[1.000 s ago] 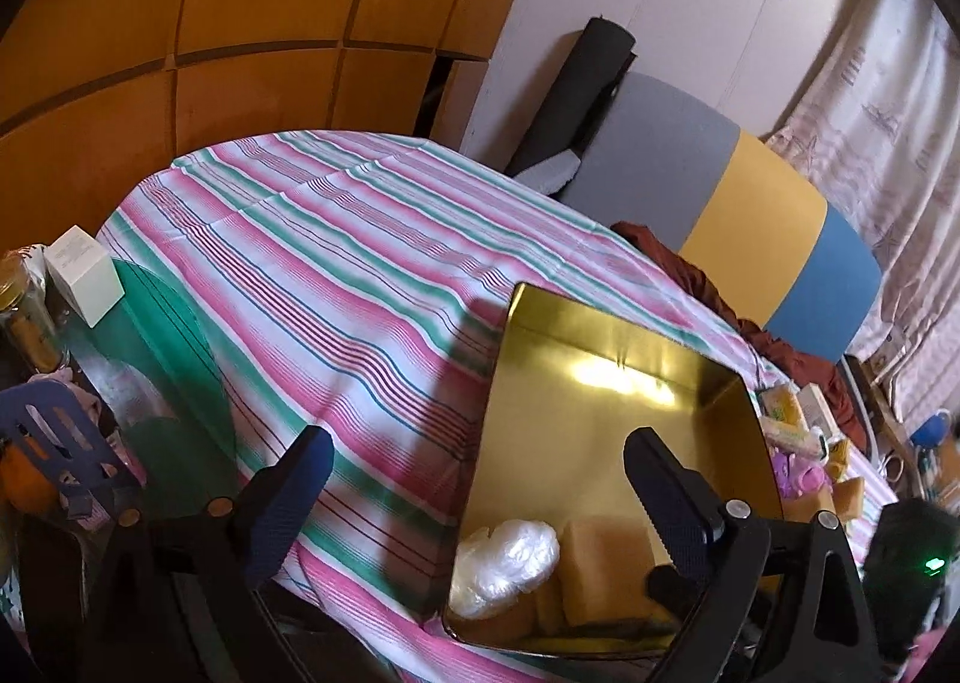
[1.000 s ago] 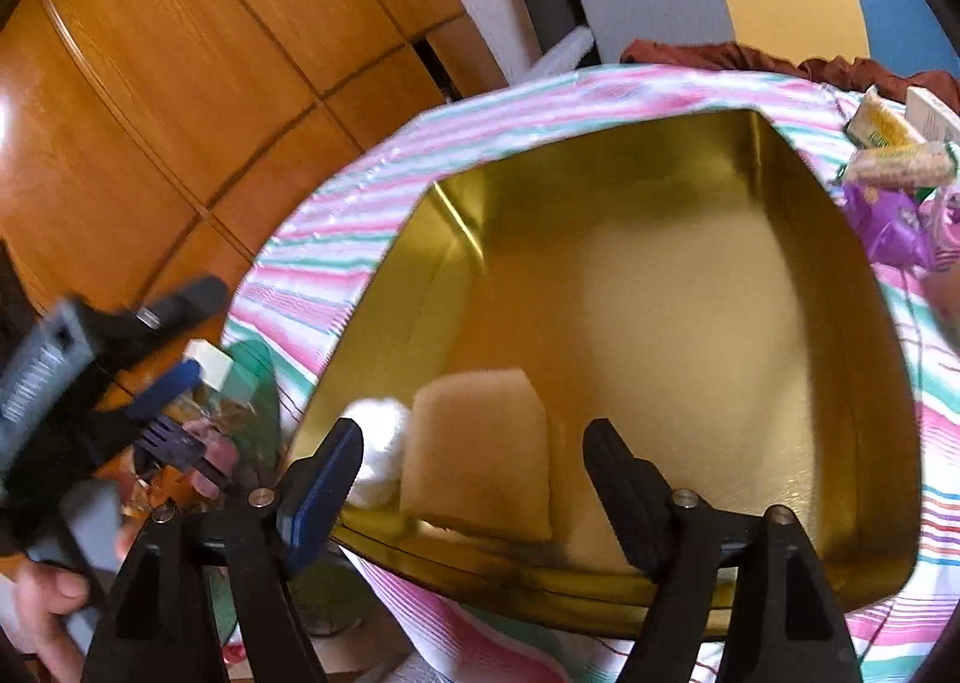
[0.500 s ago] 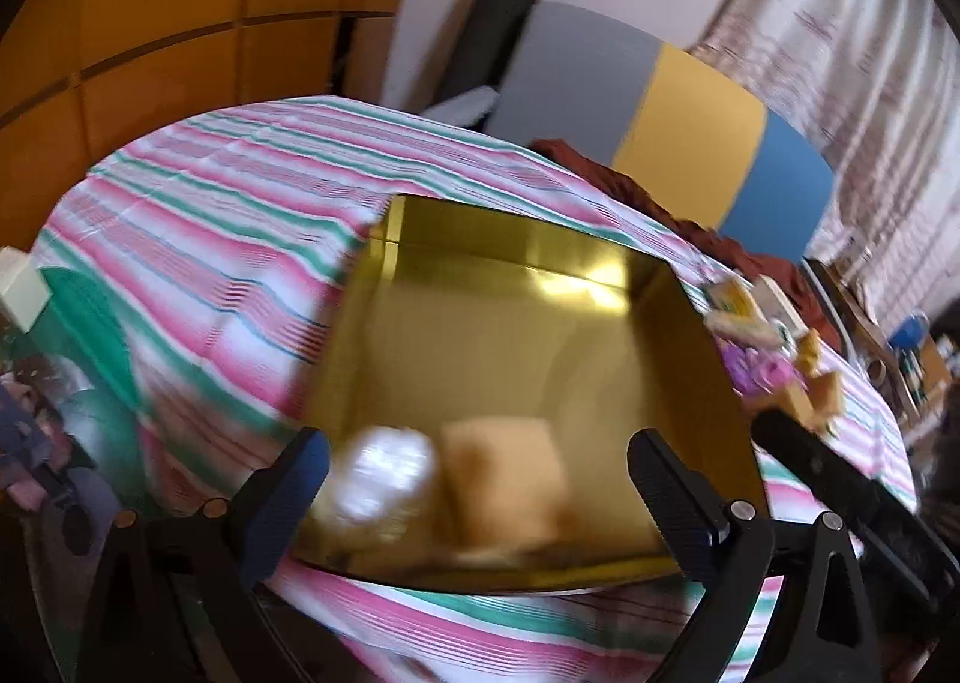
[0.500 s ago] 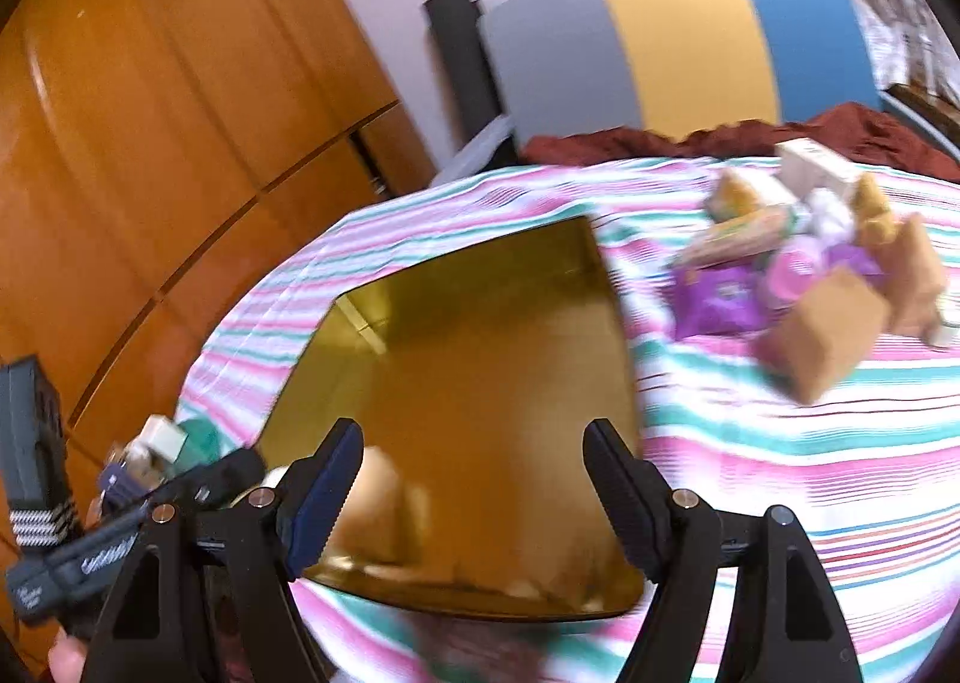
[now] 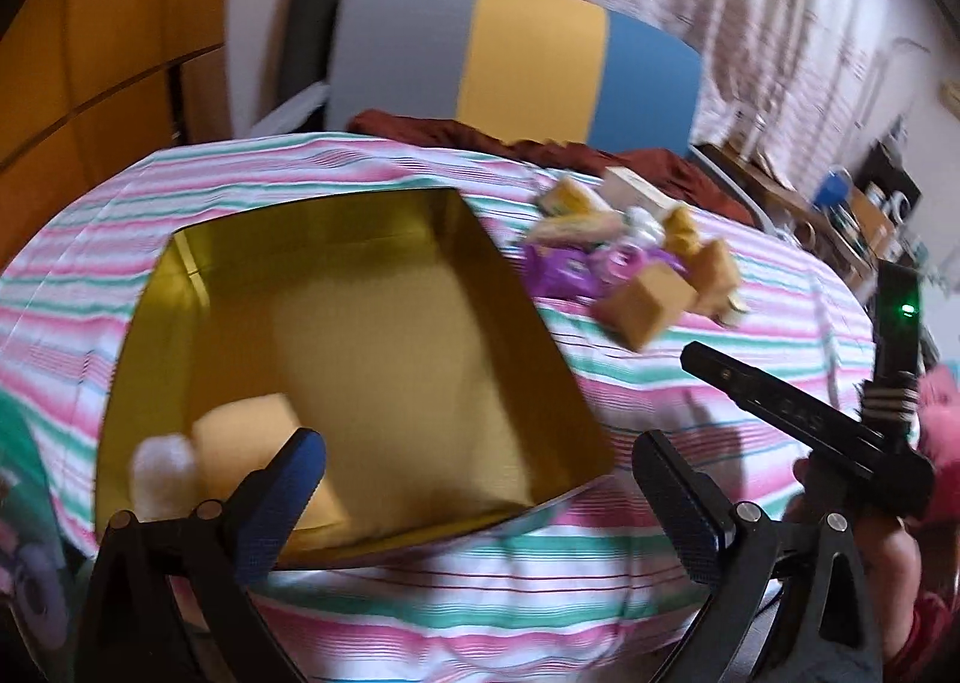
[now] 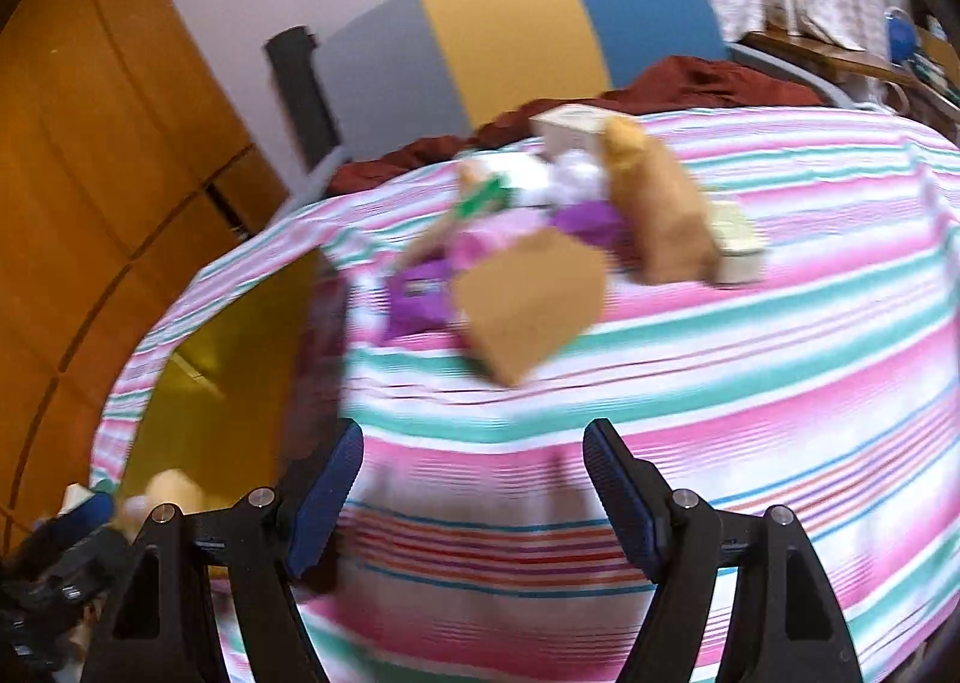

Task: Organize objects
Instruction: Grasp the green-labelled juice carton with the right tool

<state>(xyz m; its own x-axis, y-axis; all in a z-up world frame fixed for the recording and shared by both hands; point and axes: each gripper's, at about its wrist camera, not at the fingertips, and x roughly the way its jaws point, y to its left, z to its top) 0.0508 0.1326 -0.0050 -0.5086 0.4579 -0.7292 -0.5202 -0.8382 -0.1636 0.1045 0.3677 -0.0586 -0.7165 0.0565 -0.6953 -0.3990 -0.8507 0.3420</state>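
A gold tin lies open on the striped tablecloth, with a yellow sponge block and a white wrapped ball in its near corner. To its right is a pile of small items: a tan box, a purple packet, a tan bag and a cream box. My left gripper hovers over the tin's near right corner, its jaws opening with nothing between them. My right gripper is open and empty over bare cloth, short of the pile. Both views are blurred.
The round table's striped cloth drops off at the near edge. Behind the table stand a grey, yellow and blue chair back with a dark red cloth and a wooden cabinet. Cluttered shelves are at the far right.
Both grippers have swung right, from over the tin toward the pile of items. The tin has slid to the left in both views. The left jaws stand slightly wider.
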